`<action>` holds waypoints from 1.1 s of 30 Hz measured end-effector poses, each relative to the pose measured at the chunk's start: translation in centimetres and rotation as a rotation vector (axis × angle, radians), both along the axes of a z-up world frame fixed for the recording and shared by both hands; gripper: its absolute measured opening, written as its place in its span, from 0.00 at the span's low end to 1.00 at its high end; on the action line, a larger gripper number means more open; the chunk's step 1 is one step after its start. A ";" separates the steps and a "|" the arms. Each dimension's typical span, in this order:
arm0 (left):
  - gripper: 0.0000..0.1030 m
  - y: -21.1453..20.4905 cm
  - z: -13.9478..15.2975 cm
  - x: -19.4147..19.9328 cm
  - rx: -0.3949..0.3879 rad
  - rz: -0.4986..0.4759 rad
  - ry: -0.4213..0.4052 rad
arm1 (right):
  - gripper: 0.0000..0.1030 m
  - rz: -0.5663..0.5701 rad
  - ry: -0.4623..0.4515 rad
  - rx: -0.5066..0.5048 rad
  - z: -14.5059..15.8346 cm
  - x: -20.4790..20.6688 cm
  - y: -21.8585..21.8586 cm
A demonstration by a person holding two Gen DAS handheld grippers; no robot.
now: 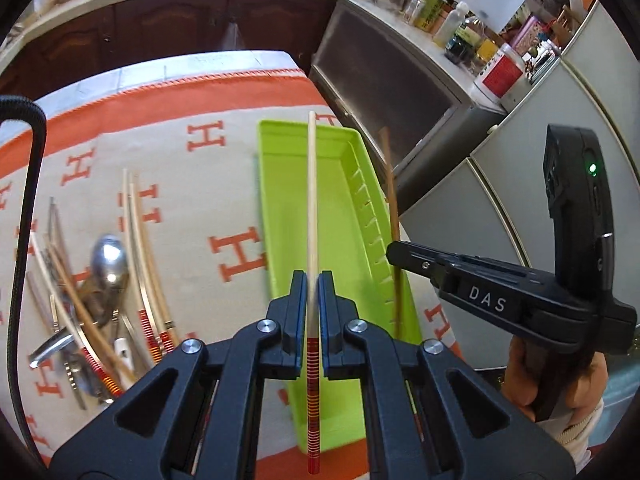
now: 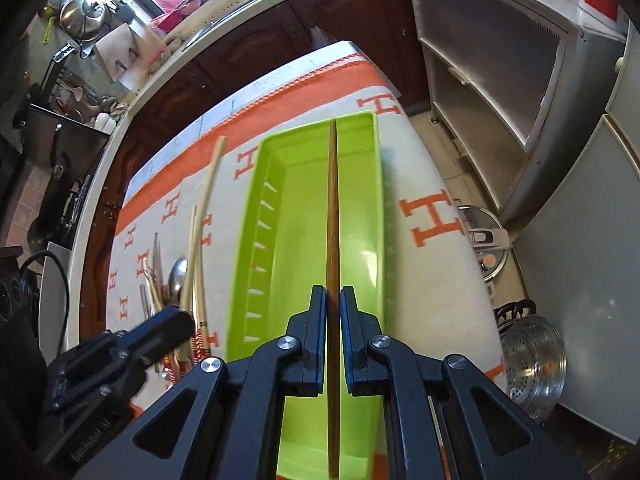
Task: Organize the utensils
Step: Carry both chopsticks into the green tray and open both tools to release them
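My left gripper (image 1: 313,280) is shut on a pale chopstick (image 1: 311,200) with a red-striped end, held above the lime green tray (image 1: 340,200). My right gripper (image 2: 332,296) is shut on a brown wooden chopstick (image 2: 332,208), held lengthwise above the same tray (image 2: 292,208). The right gripper (image 1: 404,256) also shows at the right of the left wrist view with its brown chopstick (image 1: 390,184). The left gripper (image 2: 172,320) and its pale chopstick (image 2: 210,184) show at the left of the right wrist view. The tray holds nothing that I can see.
A pile of loose utensils (image 1: 104,300), with chopsticks, a spoon (image 1: 110,256) and metal pieces, lies on the orange-and-cream H-patterned cloth (image 1: 180,184) left of the tray. Cabinets and a fridge (image 1: 500,208) stand to the right. Pots (image 2: 532,360) sit on the floor.
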State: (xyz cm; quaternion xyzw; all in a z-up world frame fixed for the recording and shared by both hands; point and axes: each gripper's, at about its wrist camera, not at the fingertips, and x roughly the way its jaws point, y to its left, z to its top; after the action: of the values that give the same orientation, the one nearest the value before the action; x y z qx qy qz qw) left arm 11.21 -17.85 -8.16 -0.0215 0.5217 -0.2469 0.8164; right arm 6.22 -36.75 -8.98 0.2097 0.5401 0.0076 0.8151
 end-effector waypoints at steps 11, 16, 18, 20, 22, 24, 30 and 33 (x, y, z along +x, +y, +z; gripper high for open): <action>0.05 1.1 -2.2 0.3 0.056 0.034 0.025 | 0.36 0.030 -0.022 -0.013 -0.6 3.7 2.7; 0.14 3.3 -1.2 -1.6 0.140 0.044 -0.070 | 0.36 0.071 -0.039 0.016 -0.6 3.6 4.6; 0.14 4.8 -0.7 -2.2 0.150 0.054 -0.085 | 0.36 0.097 -0.045 0.031 -0.7 3.4 5.6; 0.14 6.6 -0.3 -2.7 0.149 0.077 -0.090 | 0.36 0.130 -0.043 0.052 -0.9 3.2 7.0; 0.14 8.7 0.1 -3.1 0.159 0.129 -0.109 | 0.36 0.158 -0.036 0.055 -1.3 3.1 8.4; 0.14 10.8 0.4 -3.4 0.170 0.180 -0.120 | 0.36 0.187 -0.027 0.053 -1.6 3.0 9.8; 0.14 16.5 0.8 -3.9 0.147 0.288 -0.099 | 0.36 0.256 -0.004 0.026 -2.9 2.9 13.4; 0.14 18.2 0.8 -4.1 0.158 0.323 -0.102 | 0.36 0.278 0.008 -0.007 -3.4 2.9 14.8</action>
State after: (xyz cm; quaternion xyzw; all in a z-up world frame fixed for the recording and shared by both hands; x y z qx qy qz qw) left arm 7.07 0.36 -7.35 -0.0283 0.4870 -0.0716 0.8700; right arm 9.16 -21.90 -12.33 0.1301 0.5670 0.1176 0.8048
